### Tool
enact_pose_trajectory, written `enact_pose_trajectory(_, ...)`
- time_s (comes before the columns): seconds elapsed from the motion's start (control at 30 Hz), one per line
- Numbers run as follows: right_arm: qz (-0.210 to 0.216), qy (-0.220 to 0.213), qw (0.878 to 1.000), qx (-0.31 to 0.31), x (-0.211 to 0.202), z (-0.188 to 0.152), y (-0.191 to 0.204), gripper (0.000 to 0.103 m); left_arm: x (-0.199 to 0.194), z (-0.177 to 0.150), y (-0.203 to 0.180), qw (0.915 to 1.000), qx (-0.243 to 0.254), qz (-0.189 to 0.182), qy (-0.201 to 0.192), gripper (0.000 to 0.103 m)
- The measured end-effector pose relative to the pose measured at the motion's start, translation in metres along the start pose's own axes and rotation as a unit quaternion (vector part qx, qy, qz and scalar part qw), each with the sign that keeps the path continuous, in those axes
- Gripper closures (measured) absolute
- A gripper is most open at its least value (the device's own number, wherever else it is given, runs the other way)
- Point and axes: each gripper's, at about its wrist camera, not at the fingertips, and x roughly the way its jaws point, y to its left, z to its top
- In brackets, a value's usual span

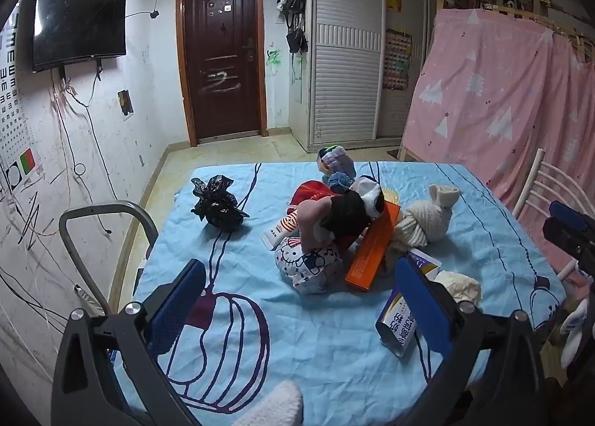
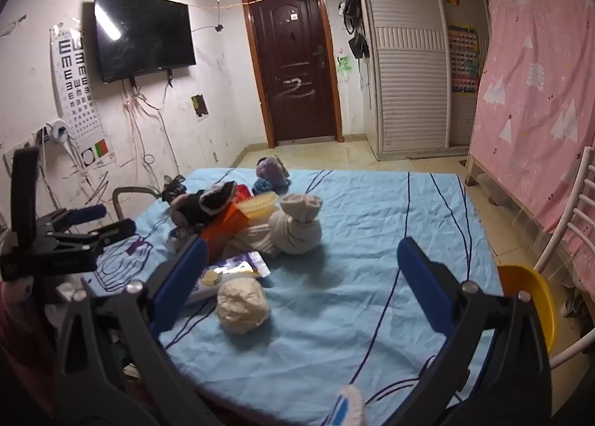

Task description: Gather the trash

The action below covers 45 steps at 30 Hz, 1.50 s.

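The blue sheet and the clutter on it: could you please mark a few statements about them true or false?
1. Both tools, left and right, are open and hold nothing. True.
2. The crumpled paper ball lies inside the yellow bin. False: it lies on the blue sheet.
3. The black plastic bag lies apart from the pile. True.
4. The orange box stands upright, alone. False: it lies slanted against the pile.
5. The door is open. False: it is closed.
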Motion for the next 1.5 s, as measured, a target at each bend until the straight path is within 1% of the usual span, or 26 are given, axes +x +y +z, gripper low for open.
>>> enact_pose_trajectory(0.6,0.0,-0.003,1.0,0.0,-0.001,0.0,0.0013,0.005,0.0068,-0.0032,0.0051,1.0,-0.001,0.002,0.003,0.01)
enact_pose_trajectory(1.5,0.002,-0.003,1.0,-0.002,-0.0021,0.0001,0.0029,0.005,0.0031,-0.0035,0.0027,1.0,0.001,0.003,0.004,0.01)
